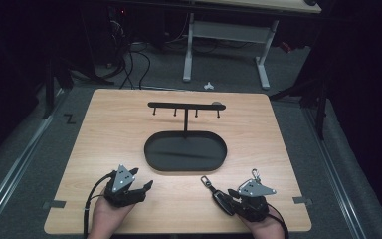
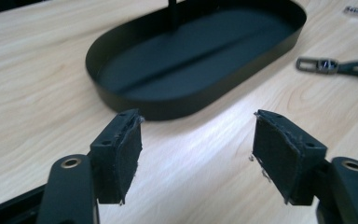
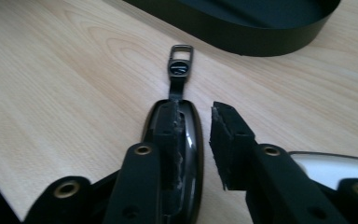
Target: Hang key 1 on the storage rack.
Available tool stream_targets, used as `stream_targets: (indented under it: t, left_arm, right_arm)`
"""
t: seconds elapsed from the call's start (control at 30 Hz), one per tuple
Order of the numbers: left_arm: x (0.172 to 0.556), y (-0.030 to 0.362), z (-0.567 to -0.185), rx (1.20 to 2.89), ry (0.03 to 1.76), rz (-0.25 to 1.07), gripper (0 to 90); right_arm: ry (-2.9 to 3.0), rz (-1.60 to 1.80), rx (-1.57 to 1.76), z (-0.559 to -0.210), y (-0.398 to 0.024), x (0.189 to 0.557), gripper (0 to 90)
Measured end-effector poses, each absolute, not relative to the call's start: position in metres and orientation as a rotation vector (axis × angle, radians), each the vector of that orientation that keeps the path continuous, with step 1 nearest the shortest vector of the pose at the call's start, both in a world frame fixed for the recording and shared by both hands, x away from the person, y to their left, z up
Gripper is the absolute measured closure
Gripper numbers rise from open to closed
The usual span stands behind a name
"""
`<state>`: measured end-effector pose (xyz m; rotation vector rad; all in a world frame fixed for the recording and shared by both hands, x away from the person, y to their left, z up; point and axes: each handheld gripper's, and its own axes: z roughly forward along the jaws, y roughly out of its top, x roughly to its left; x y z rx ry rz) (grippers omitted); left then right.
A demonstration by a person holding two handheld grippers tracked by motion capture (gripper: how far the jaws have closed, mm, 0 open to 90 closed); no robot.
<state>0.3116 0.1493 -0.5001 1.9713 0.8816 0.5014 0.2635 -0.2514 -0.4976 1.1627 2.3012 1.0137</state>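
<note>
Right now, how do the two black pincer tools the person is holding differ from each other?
The left gripper has its jaws spread wide with only bare table between them; the right gripper has its jaws closer together. The left gripper has nothing at its pads, while the right gripper sits over a black key fob lying on the wood, one jaw on top of it. Both are black, hand-held, low over the table and aimed toward the oval tray.

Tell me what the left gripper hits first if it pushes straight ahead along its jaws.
Probably the near wall of the black oval tray: it lies straight beyond the left gripper, with bare table between. Depth is hard to judge.
</note>
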Motion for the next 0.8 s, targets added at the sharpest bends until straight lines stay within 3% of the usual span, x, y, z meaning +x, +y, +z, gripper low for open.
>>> stream_targets:
  t: [0.5, 0.8]
  left_arm:
    - [0.304, 0.152, -0.522, 1.997, 0.854, 0.492, 32.3]
    - [0.308, 0.159, -0.521, 1.962, 0.887, 0.484, 30.2]
  right_arm:
    - [2.321, 0.844, 1.198, -0.489, -0.249, 0.286, 59.3]
    - [2.398, 0.703, 1.263, -0.483, -0.248, 0.306, 57.7]
